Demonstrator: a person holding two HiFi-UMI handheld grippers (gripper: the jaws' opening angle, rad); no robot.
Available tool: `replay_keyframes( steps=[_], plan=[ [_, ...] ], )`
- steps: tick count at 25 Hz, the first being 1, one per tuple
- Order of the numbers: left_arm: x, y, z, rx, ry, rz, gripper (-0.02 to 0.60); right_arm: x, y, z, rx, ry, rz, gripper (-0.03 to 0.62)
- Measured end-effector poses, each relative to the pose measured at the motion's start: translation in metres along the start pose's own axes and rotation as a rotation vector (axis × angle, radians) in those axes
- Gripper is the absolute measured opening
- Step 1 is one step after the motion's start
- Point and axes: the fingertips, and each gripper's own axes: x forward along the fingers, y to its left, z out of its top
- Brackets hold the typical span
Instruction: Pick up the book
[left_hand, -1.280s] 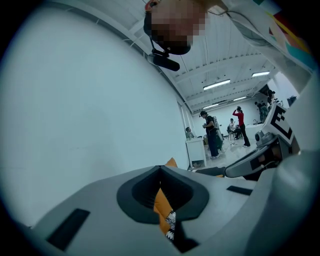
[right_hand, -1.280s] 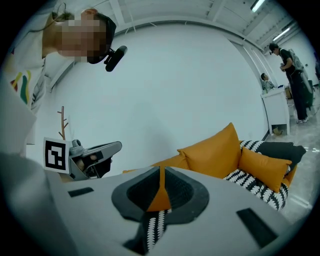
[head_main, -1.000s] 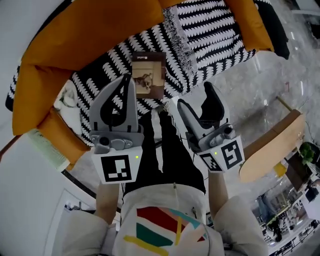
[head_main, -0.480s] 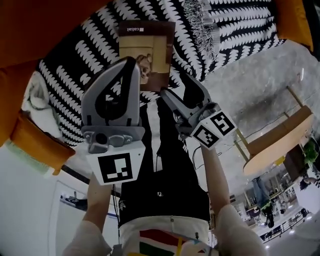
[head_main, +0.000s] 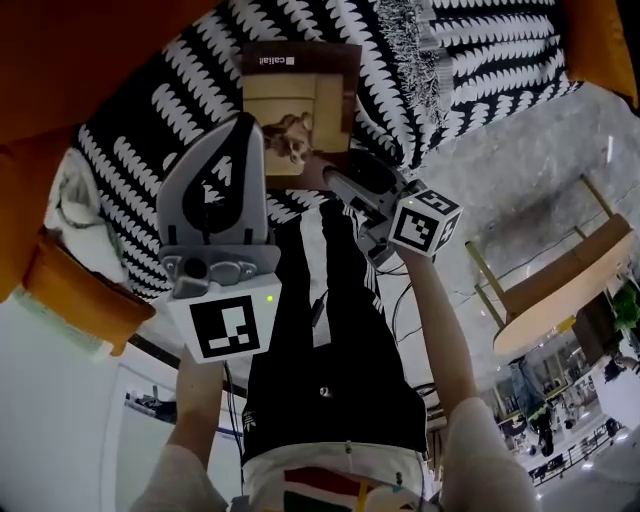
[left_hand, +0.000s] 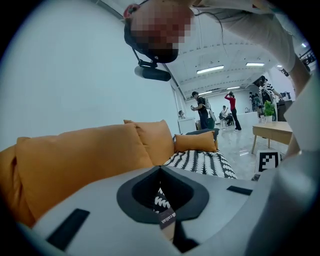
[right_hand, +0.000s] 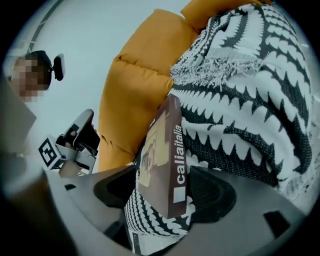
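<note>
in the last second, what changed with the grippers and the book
The right gripper reached forward and rolled over onto the near edge of the book; its jaws, open and clear before, now close on that edge. The left gripper stayed shut beside the book, holding nothing, and the book still lies on the patterned throw.

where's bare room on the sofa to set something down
Free: black-and-white patterned blanket right of the brown rectangular book, and the strip between book and orange sofa cushion. Crowded: the book's near edge, where the left gripper and right gripper sit.
</note>
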Motion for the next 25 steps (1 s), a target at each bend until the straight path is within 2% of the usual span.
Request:
replay_keyframes(
  steps=[2,6,11,12,15,20,25],
  plan=[
    [0.002,0.002,0.000,-0.004,-0.009,0.002,-0.005,0.008,-0.004,-0.005,0.003,0.019,-0.006,0.327],
    [0.005,0.000,-0.010,-0.006,0.008,-0.001,-0.005,0.016,-0.010,-0.010,-0.061,0.089,-0.019,0.325],
    [0.004,-0.004,-0.019,-0.039,0.024,0.004,-0.005,0.024,-0.001,-0.016,-0.049,0.249,0.089,0.323],
    [0.004,-0.006,-0.019,-0.040,0.023,0.003,-0.005,0.026,0.000,-0.017,-0.052,0.277,0.094,0.314],
    [0.005,-0.008,-0.021,-0.036,0.029,-0.001,-0.005,0.034,0.001,-0.018,-0.064,0.321,0.095,0.232],
    [0.005,-0.003,-0.022,-0.028,0.030,0.011,-0.005,0.037,0.009,-0.015,-0.002,0.302,0.132,0.203],
    [0.002,0.009,-0.017,-0.019,0.040,0.040,-0.005,0.028,0.027,0.002,0.134,0.192,0.165,0.166]
  ],
)
